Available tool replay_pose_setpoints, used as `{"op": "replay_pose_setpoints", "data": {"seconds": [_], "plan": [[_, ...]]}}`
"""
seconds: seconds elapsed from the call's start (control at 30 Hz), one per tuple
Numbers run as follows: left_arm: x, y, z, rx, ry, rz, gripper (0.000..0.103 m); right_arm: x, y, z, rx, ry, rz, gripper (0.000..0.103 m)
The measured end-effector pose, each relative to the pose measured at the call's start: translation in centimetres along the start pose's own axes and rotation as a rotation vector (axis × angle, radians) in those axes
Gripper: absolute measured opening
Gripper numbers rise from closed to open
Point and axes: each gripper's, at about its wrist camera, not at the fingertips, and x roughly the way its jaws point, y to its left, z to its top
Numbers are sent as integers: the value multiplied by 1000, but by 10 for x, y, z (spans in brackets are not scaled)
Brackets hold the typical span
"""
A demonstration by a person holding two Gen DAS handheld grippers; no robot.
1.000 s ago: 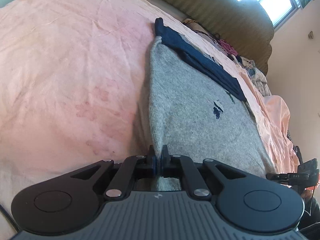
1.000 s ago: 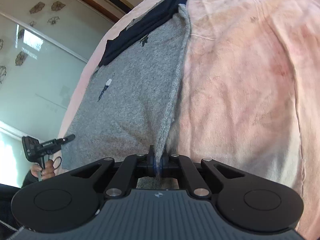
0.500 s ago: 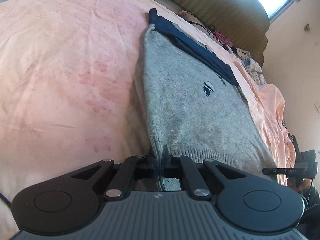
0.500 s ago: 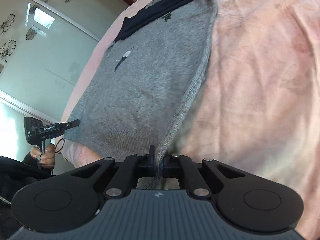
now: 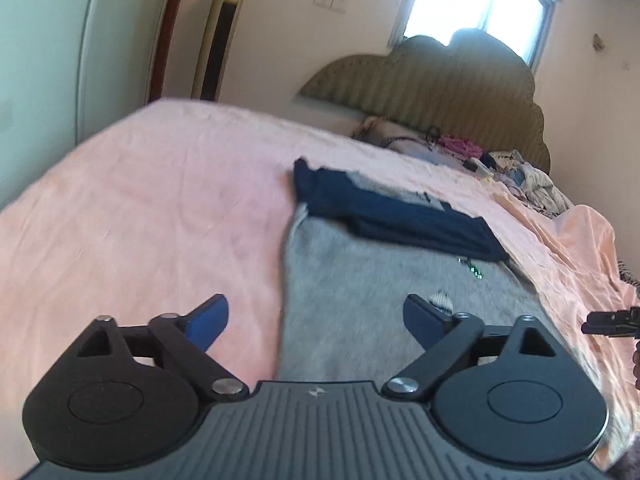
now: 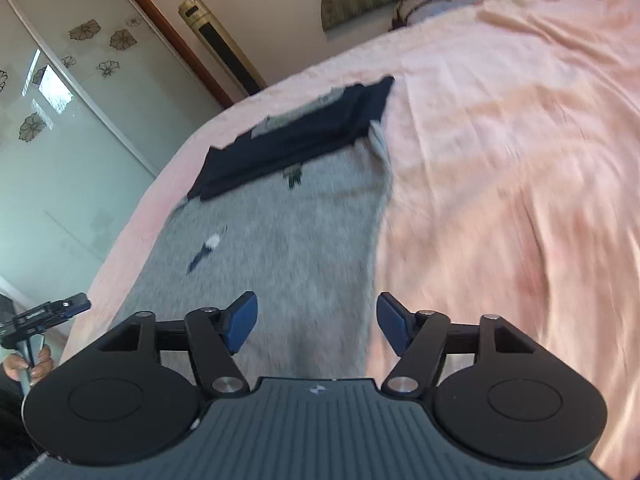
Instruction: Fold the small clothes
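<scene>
Just then you had both tools open over the near hem of the soft grey knitted sweater [image 5: 384,304], which lay flat on the pink bedspread [image 5: 152,208] with its lower hem at the near edge of the bed and a folded dark navy band of cloth [image 5: 392,216] across its far end. Your left gripper [image 5: 316,318] had its jaws just spread wide, with nothing between the blue pads [image 5: 208,320]; it hung above the sweater's left edge. Your right gripper [image 6: 316,322] had also just been opening, less widely, and held nothing; it hung over the sweater's right edge. The knit looked light, limp and a little stretchy, so it would probably sag and drag if lifted by one point. You would likely do best to pinch both layers at the two near hem corners and carry them together.
</scene>
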Motion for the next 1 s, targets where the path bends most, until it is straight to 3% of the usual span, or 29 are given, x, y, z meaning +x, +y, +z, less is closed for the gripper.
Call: {"op": "replay_pose_setpoints", "data": {"seconds": [0.03, 0.1, 0.17, 0.27, 0.3, 0.37, 0.4, 0.77, 1.0], "plan": [[18, -17, 1, 6, 3, 19, 97, 16, 11, 8, -22, -37, -29, 88], [66, -50, 0, 1, 70, 18, 96, 61, 33, 20, -76, -98, -110, 96], [102, -73, -5, 22, 125, 29, 96, 106, 49, 27, -103, -105, -163, 96], [136, -94, -20, 115, 202, 128, 98, 164, 64, 32, -119, -59, -260, 98], [136, -100, -26, 170, 179, 164, 98, 174, 72, 26, -170, -80, -322, 103], [131, -102, -31, 199, 181, 165, 98, 187, 86, 15, -288, -63, -413, 103], [127, -100, -32, 196, 189, 159, 99, 186, 92, 7, -335, -77, -433, 103], [58, -104, -77, 230, 175, 160, 103, 114, 95, -60, -323, -65, -423, 103], [63, -103, -75, 215, 164, 147, 103, 111, 95, -68, -326, -89, -408, 103]]}}
